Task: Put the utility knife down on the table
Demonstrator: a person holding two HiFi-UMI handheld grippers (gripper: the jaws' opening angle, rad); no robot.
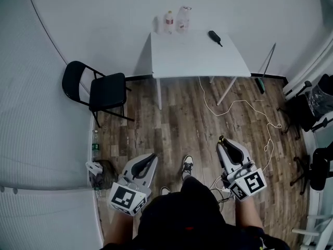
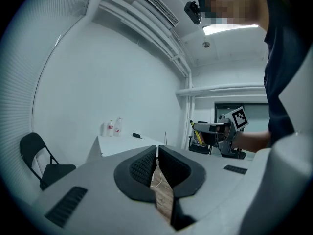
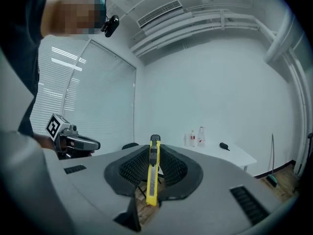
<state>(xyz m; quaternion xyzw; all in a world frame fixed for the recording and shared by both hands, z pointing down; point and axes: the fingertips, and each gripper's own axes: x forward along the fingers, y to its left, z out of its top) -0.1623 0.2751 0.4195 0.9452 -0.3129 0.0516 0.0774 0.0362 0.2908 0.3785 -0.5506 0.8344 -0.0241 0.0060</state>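
A yellow utility knife [image 3: 153, 173] stands upright between the ribbed pads of my right gripper [image 3: 154, 148], which is shut on it. In the head view only its tip [image 1: 221, 138] shows at the front of the right gripper [image 1: 223, 142], low in the picture over the wood floor. The white table [image 1: 197, 56] stands well ahead against the far wall. My left gripper [image 1: 151, 158] is held level beside the right one, its jaws together [image 2: 157, 148] with nothing between them. From the left gripper view the right gripper [image 2: 215, 129] and the knife [image 2: 195, 130] are seen side-on.
Two bottles [image 1: 176, 20] and a small black object [image 1: 214, 37] lie on the table's far part. A black folding chair [image 1: 99, 90] stands to the left. A white cable [image 1: 234, 105] trails over the floor. Black office chairs [image 1: 312, 108] crowd the right wall.
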